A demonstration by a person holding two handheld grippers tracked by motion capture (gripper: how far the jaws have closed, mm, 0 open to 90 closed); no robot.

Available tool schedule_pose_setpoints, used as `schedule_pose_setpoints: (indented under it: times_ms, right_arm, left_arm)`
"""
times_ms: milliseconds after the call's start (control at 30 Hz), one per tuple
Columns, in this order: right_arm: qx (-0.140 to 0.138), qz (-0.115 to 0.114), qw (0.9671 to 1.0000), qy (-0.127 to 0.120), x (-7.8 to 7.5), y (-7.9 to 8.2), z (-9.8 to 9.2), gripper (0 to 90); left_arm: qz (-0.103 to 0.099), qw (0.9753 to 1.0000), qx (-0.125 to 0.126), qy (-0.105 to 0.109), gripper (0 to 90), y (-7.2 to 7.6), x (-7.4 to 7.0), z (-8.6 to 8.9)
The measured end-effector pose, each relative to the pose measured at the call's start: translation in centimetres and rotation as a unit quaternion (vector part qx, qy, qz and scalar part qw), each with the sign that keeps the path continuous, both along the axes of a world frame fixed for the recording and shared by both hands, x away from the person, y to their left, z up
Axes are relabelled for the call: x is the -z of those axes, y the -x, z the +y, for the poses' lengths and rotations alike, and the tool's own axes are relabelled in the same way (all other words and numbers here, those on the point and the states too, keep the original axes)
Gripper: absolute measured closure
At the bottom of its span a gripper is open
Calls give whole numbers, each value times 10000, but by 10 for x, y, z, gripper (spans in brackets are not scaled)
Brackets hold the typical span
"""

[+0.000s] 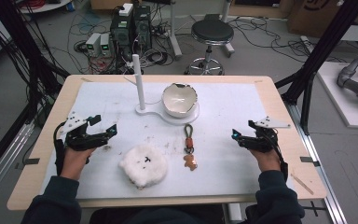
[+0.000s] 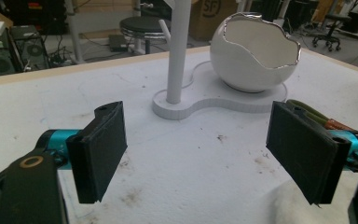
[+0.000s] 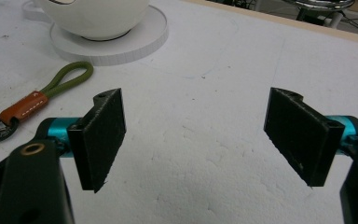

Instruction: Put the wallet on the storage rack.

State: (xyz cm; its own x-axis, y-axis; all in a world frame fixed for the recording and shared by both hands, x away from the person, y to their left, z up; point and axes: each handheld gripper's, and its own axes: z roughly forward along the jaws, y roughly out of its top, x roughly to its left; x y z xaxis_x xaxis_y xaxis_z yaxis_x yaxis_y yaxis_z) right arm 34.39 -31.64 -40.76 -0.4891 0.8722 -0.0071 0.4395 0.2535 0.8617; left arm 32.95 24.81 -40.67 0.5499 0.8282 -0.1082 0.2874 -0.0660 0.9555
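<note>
A white stand (image 1: 140,81) with an upright post and a round base carries a cracked-egg-shaped white bowl (image 1: 179,99); both also appear in the left gripper view, the post (image 2: 177,51) beside the bowl (image 2: 256,56). A keychain (image 1: 189,144) with an olive loop (image 3: 67,77), brown leather tab and small figure lies in front of the bowl. A white fluffy pad (image 1: 143,165) rests near the front edge. My left gripper (image 1: 103,128) is open at the left, above bare mat. At the right, my right gripper (image 1: 238,135) is open, the keychain to its left.
The white mat (image 1: 223,116) covers a wooden table (image 1: 279,100). Beyond the table stand a black stool (image 1: 211,35), computer towers (image 1: 130,25) and cables on the floor. Black frame posts (image 1: 324,46) flank the table.
</note>
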Motion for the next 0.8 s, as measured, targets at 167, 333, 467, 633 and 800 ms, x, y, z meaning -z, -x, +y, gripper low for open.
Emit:
schedule_pose_setpoints:
  times_ms: [167,333,467,633,800]
  right_arm:
    - [-26,28,10000,-24,1,-1,0,209]
    - [-53,80,9999,-33,3,1,0,209]
    - [-72,16,10000,-13,1,4,1,209]
    - [-120,29,9999,-14,0,6,5,209]
    - [-182,106,9998,18,2,3,10,210]
  left_arm:
    - [174,9997,153,-30,199,-4,4,-5]
    - [373,9989,265,-126,199,-6,8,-11]
    - [599,9968,523,-83,199,-5,11,-16]
    - [858,9920,903,-204,204,-4,17,-24]
    - [1382,9766,1484,-718,323,-5,29,-38]
